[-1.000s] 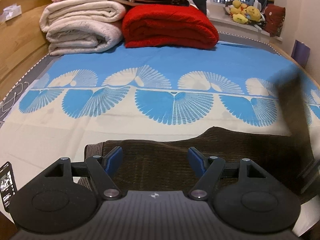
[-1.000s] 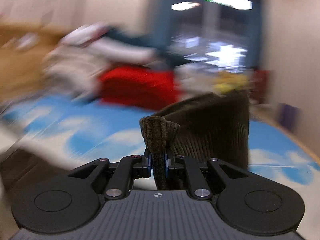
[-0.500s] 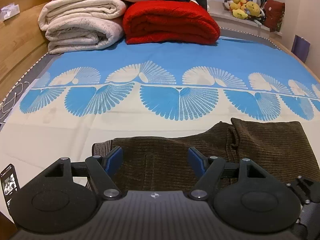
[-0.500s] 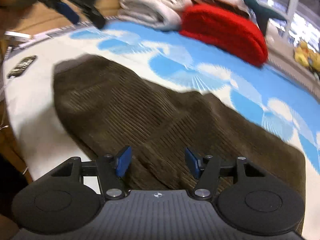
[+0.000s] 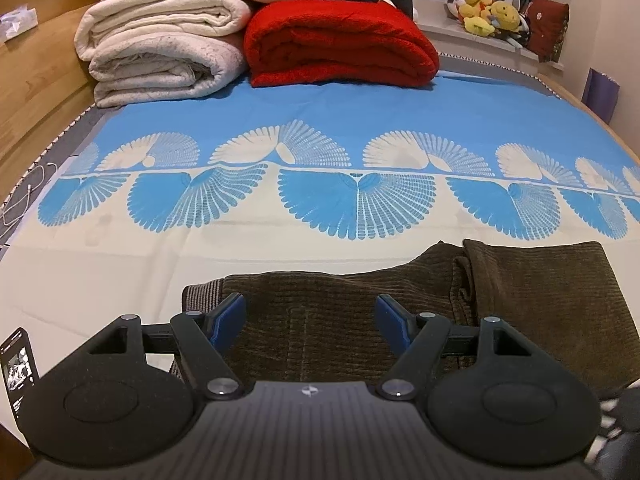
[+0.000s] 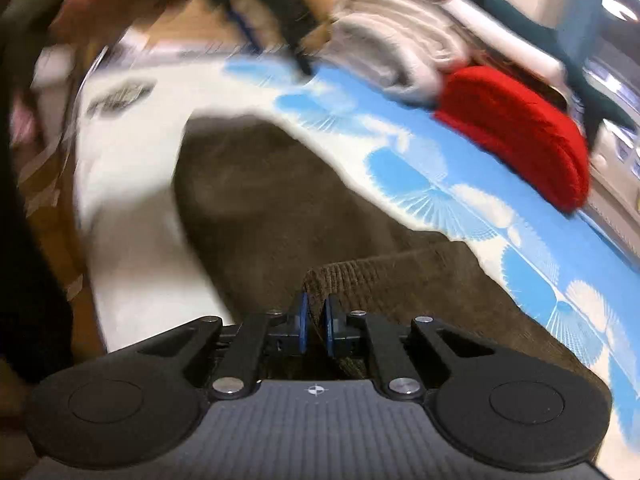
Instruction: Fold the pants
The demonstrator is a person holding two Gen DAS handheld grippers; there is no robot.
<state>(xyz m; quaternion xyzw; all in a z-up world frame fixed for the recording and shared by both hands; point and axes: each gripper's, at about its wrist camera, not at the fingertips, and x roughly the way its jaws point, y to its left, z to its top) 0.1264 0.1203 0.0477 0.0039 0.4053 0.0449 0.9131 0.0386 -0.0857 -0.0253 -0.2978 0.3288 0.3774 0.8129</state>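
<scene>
Brown corduroy pants [image 5: 400, 300] lie on the bed near its front edge, with the right part folded over itself. My left gripper [image 5: 308, 312] is open and empty, hovering over the waist end of the pants. In the blurred right wrist view the pants [image 6: 280, 208] stretch away to the upper left. My right gripper [image 6: 314, 326] is shut on the near edge of the folded pants layer [image 6: 360, 276].
The bed has a blue and cream fan-patterned sheet [image 5: 320, 120]. Rolled cream blankets [image 5: 160, 48] and a red blanket [image 5: 340, 44] are stacked at the far end. A phone [image 5: 18, 364] lies at the left front edge. Plush toys [image 5: 488, 12] sit on the windowsill.
The right gripper laid the lifted pant end down over the pants, opened, then shut again on the near edge of the folded layer. The left gripper stayed open over the waist.
</scene>
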